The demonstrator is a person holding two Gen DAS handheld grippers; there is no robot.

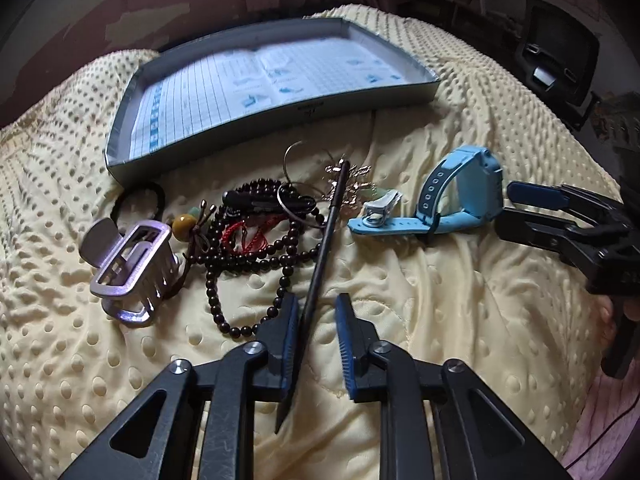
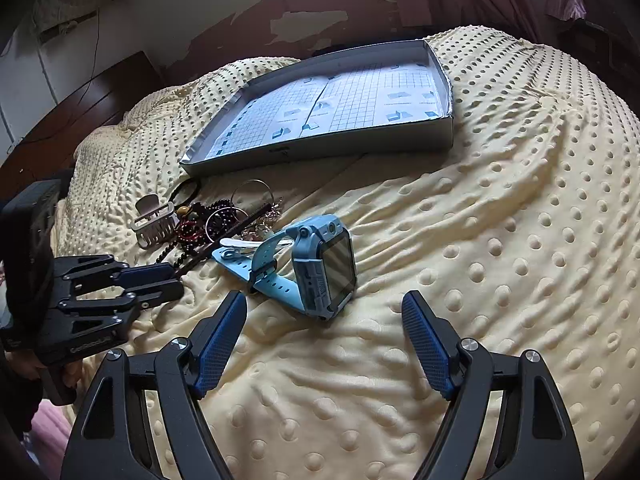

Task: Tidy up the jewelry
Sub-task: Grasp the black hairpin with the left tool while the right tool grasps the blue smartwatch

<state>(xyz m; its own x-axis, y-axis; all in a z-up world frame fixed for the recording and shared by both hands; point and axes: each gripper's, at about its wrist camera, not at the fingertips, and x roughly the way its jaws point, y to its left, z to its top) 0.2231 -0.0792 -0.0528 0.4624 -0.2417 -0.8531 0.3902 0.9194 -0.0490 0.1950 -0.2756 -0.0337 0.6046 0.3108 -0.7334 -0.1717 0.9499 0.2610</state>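
A pile of jewelry lies on a bumpy yellow blanket [image 2: 500, 240], just in front of a flat grey box [image 1: 256, 136]. The box has a printed sheet with blue squares inside. The words on it are too blurry to read.

The left gripper [image 1: 317, 322] sits low over the blanket. A long black stick [image 1: 320, 256] runs between its two fingers. It lies against the left finger, with a gap on the other side, so the jaws are not squeezing it. White letters on this gripper's side show in the right view, but they are too small to read.

Dark beads [image 1: 256, 256] lie next to the stick, with red cord [image 1: 250, 236] on top. A silver hair claw [image 1: 128, 264] stands to the left. A black hair tie [image 1: 138, 200] lies behind it.

The blue watch [image 2: 316, 264] stands on its side, just past the right gripper [image 2: 324, 320]. That gripper's jaws are wide apart and hold nothing. A small silver clip [image 1: 380, 208] rests on the watch strap.
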